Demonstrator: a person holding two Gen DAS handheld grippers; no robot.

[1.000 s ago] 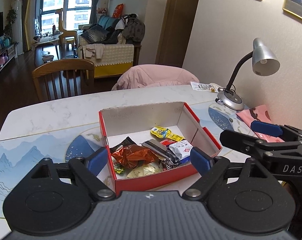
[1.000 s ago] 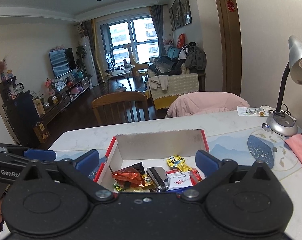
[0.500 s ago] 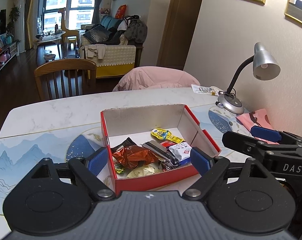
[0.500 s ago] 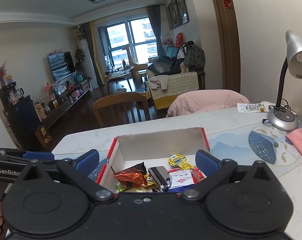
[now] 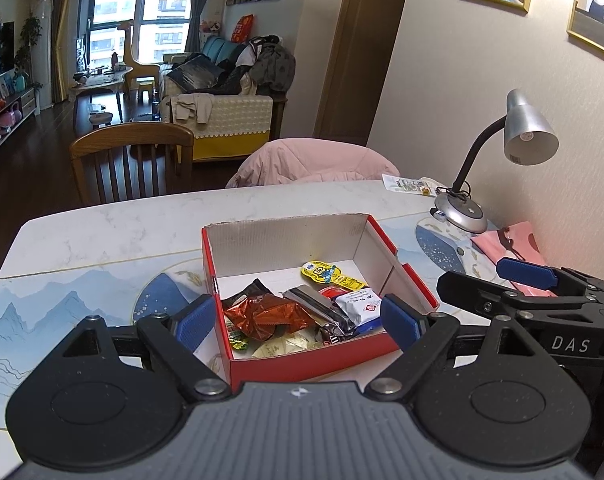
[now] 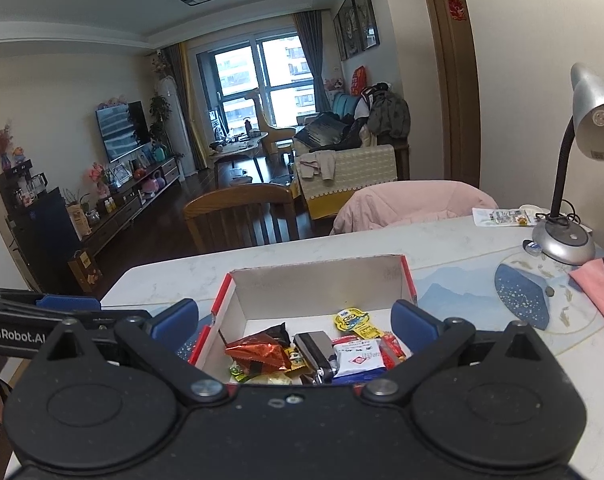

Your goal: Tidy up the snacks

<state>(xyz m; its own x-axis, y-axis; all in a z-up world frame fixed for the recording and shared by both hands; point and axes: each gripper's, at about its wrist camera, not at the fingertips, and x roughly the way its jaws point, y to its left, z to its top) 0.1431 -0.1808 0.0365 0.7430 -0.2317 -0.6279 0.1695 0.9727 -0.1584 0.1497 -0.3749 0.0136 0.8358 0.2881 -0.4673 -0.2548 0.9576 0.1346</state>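
A red cardboard box (image 5: 310, 364) with a white inside stands on the table and holds several snack packets: a shiny orange-brown bag (image 5: 266, 316), a silver-and-dark bar (image 5: 318, 312), a white packet (image 5: 360, 304) and a yellow cartoon packet (image 5: 326, 274). My left gripper (image 5: 298, 322) is open and empty, held above the box's near edge. My right gripper (image 6: 296, 322) is open and empty, also above the box (image 6: 410, 280) near its front. It shows at the right in the left wrist view (image 5: 526, 276).
A silver desk lamp (image 5: 518, 136) stands at the table's back right by the wall. A pink cloth (image 5: 514, 240) lies in front of it, and a small printed packet (image 5: 406, 186) behind. A wooden chair (image 5: 134, 160) and a chair with a pink jacket (image 5: 314, 160) stand beyond the far edge.
Both grippers have lifted and drawn back a little from the box. The box and its snacks have not moved.
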